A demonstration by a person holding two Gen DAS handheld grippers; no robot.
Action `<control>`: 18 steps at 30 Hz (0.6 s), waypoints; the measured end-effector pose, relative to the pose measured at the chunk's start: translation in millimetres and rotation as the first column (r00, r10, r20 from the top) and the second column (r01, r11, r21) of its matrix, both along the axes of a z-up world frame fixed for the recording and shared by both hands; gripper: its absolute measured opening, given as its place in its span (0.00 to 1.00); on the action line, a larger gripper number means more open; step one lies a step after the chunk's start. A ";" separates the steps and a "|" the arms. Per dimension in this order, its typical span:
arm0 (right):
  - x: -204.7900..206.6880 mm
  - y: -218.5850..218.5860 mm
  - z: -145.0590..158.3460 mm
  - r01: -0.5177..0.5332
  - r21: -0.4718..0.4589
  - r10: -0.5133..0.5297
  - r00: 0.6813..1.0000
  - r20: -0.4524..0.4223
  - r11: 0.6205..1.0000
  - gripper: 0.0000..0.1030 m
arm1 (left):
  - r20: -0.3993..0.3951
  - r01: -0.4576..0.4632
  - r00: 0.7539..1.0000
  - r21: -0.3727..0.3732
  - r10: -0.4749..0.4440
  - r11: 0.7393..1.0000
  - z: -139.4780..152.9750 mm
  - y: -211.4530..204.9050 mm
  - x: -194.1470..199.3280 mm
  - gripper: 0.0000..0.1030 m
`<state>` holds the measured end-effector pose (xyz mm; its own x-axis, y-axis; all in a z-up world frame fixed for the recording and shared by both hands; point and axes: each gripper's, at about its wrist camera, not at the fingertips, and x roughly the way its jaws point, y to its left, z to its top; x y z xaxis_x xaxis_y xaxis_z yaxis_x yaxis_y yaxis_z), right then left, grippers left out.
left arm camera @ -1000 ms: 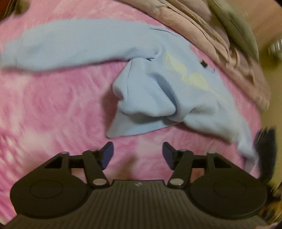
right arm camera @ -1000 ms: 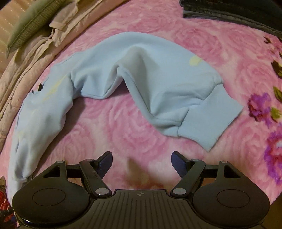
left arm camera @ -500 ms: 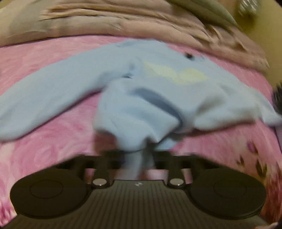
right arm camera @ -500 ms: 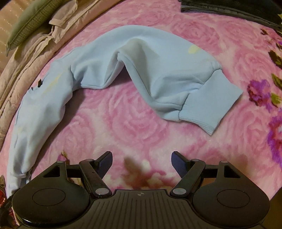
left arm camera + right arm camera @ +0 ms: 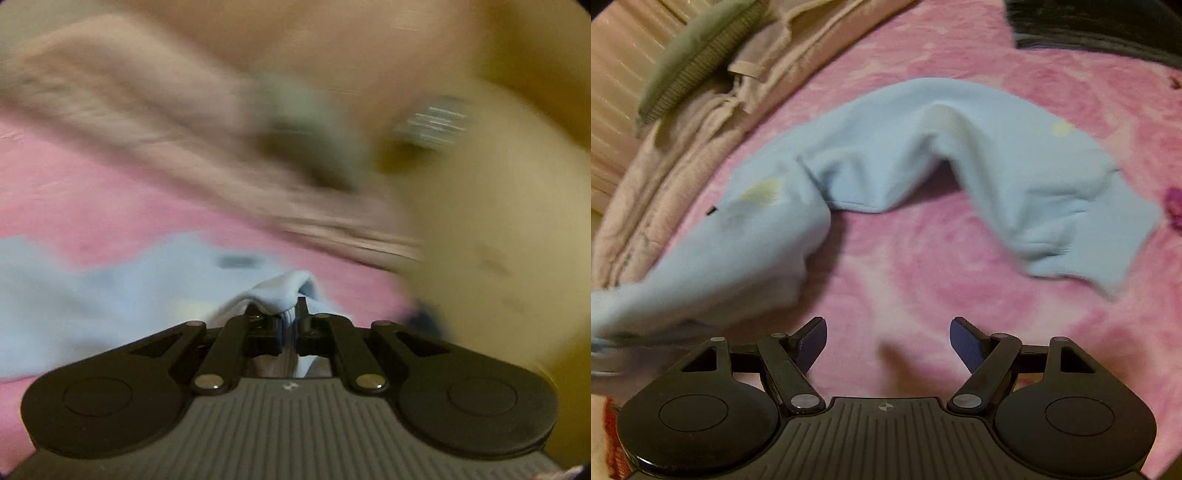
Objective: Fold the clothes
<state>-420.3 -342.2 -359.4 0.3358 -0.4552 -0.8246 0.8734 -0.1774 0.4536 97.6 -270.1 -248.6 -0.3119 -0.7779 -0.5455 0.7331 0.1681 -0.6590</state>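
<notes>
Our left gripper (image 5: 289, 326) has its jaws clenched on a bunched fold of the light blue sweatshirt (image 5: 110, 295), which trails away to the left over the pink bed cover (image 5: 92, 199). Our right gripper (image 5: 888, 341) hangs with jaws released and empty above bare pink cover. From there the sweatshirt (image 5: 886, 155) arches across the bed, its long axis running left to right, and its ribbed cuff (image 5: 1108, 240) lies ahead and to the right, nearer this hand, so we judge it takes that end.

No text, label, brand or number can be read in either view.
</notes>
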 end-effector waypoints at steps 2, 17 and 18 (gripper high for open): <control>11.6 -3.7 -7.4 -0.019 -0.034 0.023 0.992 0.124 0.999 0.74 | -0.026 -0.149 0.988 0.141 0.154 0.979 -53.5 -3.8 32.5 0.03; 145.8 -41.2 -20.0 -0.375 -0.312 0.384 0.923 -0.034 0.873 0.68 | 0.071 -0.173 0.985 0.270 0.160 0.947 -121.4 -65.2 74.9 0.03; 147.7 -44.3 -14.2 -0.388 -0.321 0.404 0.914 -0.019 0.864 0.20 | 0.079 -0.161 0.986 0.269 0.145 0.949 -119.9 -67.6 74.0 0.03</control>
